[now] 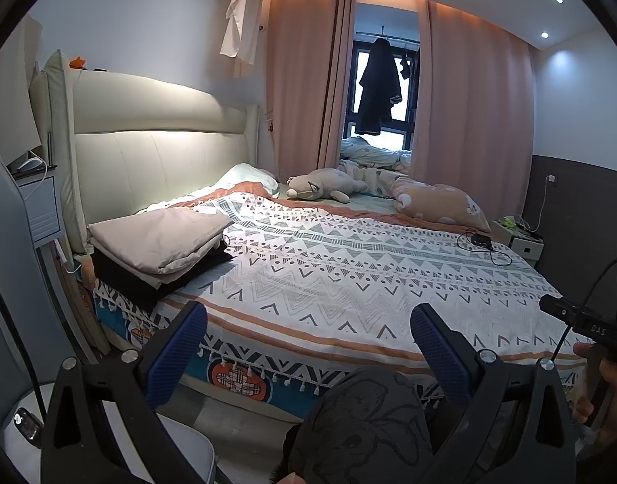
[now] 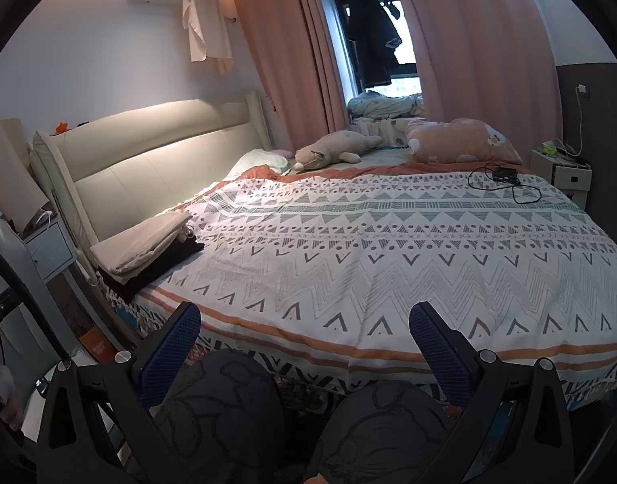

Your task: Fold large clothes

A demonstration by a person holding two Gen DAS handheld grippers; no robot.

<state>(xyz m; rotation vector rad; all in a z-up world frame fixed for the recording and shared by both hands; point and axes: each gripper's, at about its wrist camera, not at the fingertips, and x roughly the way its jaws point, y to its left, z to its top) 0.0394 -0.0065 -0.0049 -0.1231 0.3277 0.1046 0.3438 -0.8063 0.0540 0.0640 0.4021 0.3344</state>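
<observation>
A stack of folded clothes, beige [image 1: 159,242] on top of black [image 1: 163,278], lies on the bed's near left corner by the headboard; it also shows in the right wrist view [image 2: 147,248]. My left gripper [image 1: 308,347] is open and empty, held off the bed's near edge above my knee. My right gripper [image 2: 304,343] is open and empty, also off the near edge above both knees. The patterned bedspread [image 2: 389,250] lies flat across the bed, with no loose garment on it.
A plush animal [image 1: 324,187] and an orange pillow [image 1: 437,201] lie at the far side. A black device with a cable [image 1: 482,242] sits at the right. A nightstand [image 2: 562,169] stands at the far right, a chair [image 1: 9,242] at the left.
</observation>
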